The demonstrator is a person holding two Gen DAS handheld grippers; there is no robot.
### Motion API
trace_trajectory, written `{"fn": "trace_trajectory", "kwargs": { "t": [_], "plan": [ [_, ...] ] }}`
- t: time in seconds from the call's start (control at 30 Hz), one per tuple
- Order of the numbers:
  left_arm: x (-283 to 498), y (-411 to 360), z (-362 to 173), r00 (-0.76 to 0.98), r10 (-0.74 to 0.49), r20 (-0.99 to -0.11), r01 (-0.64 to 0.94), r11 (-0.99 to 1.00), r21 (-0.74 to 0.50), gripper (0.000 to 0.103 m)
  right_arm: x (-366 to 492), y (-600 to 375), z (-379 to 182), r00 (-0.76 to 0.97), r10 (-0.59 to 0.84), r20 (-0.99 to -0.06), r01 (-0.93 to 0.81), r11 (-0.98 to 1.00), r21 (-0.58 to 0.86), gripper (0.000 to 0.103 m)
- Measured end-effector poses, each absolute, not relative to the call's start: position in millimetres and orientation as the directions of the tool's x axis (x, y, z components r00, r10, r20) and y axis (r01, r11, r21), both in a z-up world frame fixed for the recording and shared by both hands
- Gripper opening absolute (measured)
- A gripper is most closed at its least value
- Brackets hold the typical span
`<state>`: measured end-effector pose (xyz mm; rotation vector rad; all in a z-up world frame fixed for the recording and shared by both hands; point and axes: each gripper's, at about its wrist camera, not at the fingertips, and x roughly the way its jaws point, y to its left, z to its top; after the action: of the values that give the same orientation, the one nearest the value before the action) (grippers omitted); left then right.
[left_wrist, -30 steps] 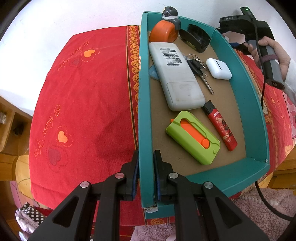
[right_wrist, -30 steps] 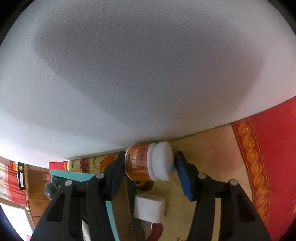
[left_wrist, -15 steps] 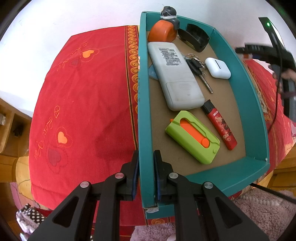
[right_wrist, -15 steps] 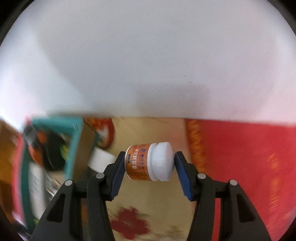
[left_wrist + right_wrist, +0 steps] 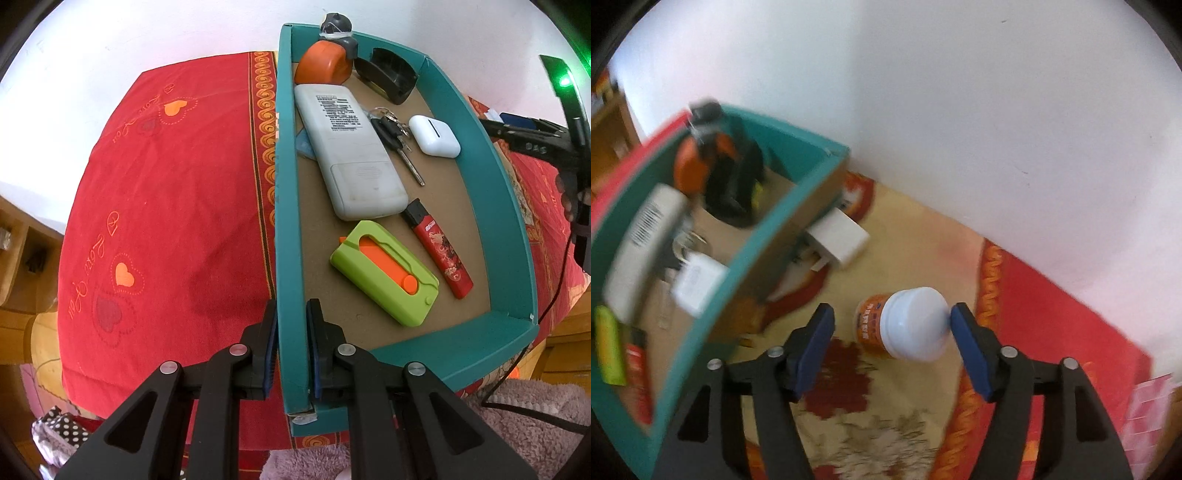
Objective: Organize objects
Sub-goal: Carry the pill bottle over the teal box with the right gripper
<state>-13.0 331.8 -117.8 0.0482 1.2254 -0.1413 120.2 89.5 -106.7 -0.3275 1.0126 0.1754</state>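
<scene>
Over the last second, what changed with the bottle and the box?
The right tongs swung round, so the teal box now shows at their left, and have just been opening: the left pad stands clear of the orange bottle, the right pad at its white cap. The left tongs stay clamped on the box wall; the things inside have not moved.

Teal box (image 5: 513,236): floor crowded by remote (image 5: 351,147), keys (image 5: 395,140), earbud case (image 5: 434,136), lighter (image 5: 439,251), green cutter (image 5: 384,273); bare strip along its near wall. Left of box, red cloth (image 5: 166,206) is open. Right of box, white adapter (image 5: 842,236) and bottle (image 5: 905,325) block the bedspread.
</scene>
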Motion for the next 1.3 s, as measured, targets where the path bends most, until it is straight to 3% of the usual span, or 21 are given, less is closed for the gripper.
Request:
{"fn": "trace_trajectory", "kwargs": {
  "t": [0.17, 0.47, 0.53, 0.8, 1.07, 1.3],
  "plan": [
    [-13.3, 331.9, -117.7, 0.333, -0.084, -0.939, 0.133, 0.99, -0.041, 0.015, 120.7, 77.6, -103.1, 0.497, 0.075, -0.865, -0.249, 0.967, -0.06, 0.07],
    [-13.6, 331.8, -117.7, 0.333, -0.083, -0.939, 0.133, 0.99, -0.041, 0.015, 140.4, 70.2, -118.4, 0.491, 0.03, -0.87, -0.183, 0.981, -0.069, 0.069],
    [-13.6, 331.8, -117.7, 0.334, -0.083, -0.939, 0.133, 0.99, -0.041, 0.015, 143.6, 63.5, -118.6, 0.486, 0.047, -0.872, -0.149, 0.988, -0.03, 0.041],
    [-14.0, 331.8, -117.5, 0.333, -0.083, -0.939, 0.136, 0.99, -0.039, 0.015, 137.3, 52.1, -106.8, 0.498, 0.097, -0.861, -0.117, 0.992, 0.045, 0.04],
    [-13.3, 331.8, -117.6, 0.333, -0.082, -0.939, 0.137, 0.99, -0.038, 0.015, 108.2, 86.6, -56.3, 0.517, 0.26, -0.816, -0.275, 0.953, 0.129, 0.04],
    [-13.5, 331.8, -117.8, 0.334, -0.083, -0.939, 0.136, 0.99, -0.039, 0.015, 73.7, 149.2, -58.3, 0.397, 0.312, -0.863, -0.482, 0.871, 0.094, 0.04]
  ]
}}
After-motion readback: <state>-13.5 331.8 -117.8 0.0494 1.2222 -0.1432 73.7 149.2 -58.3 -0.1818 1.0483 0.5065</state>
